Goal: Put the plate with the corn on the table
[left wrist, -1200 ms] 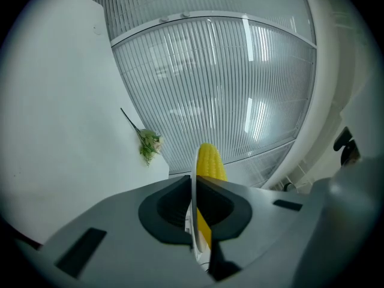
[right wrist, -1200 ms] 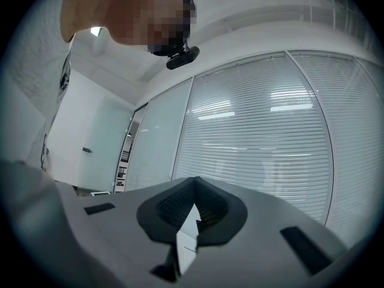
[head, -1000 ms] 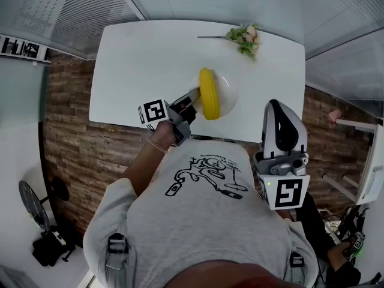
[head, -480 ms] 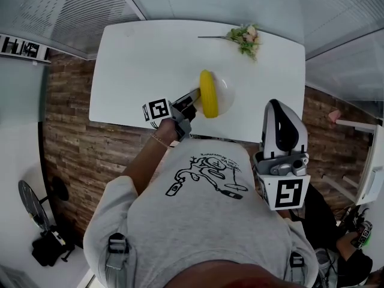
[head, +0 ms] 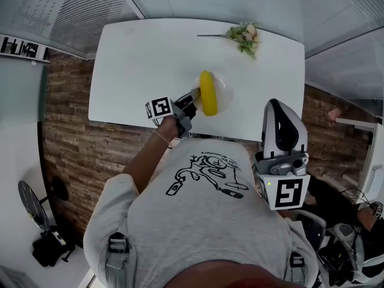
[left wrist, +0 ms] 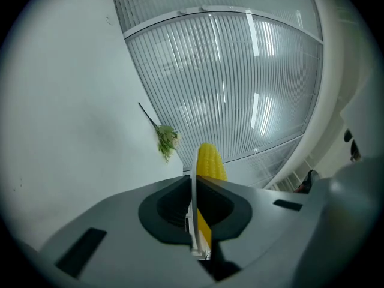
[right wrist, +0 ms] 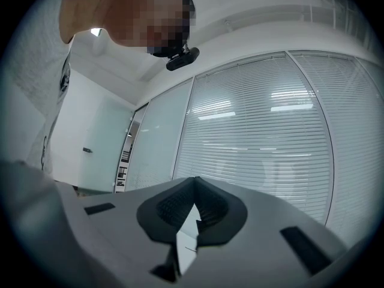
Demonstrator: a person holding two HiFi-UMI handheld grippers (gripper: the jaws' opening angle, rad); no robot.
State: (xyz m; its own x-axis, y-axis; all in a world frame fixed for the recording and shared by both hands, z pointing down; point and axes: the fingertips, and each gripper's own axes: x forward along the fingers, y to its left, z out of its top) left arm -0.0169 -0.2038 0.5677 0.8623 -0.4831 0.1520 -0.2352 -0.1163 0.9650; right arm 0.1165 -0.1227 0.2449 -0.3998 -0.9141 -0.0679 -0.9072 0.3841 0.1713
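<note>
Fingers of your left gripper (head: 193, 98) pinch the plate (head: 225, 91) by its near-left rim, with the corn (head: 207, 93) lying on it, at the table's (head: 138, 59) near edge. Your right gripper (right wrist: 193, 213) is pressed together on nothing, near you on the right.

The head view is showing one white table (head: 132, 71) across the upper centre of the frame. One plate (head: 224, 92) is appearing at frame centre, and one yellow corn cob (head: 208, 93) is lying on it. One flower sprig (head: 245, 38) is lying at the upper right of the table top. Two grippers are appearing: the left gripper (head: 193, 96) at frame centre and the right gripper (head: 279, 122) at lower right. Each is carrying one marker cube (head: 159, 108), making two cubes in total.
</note>
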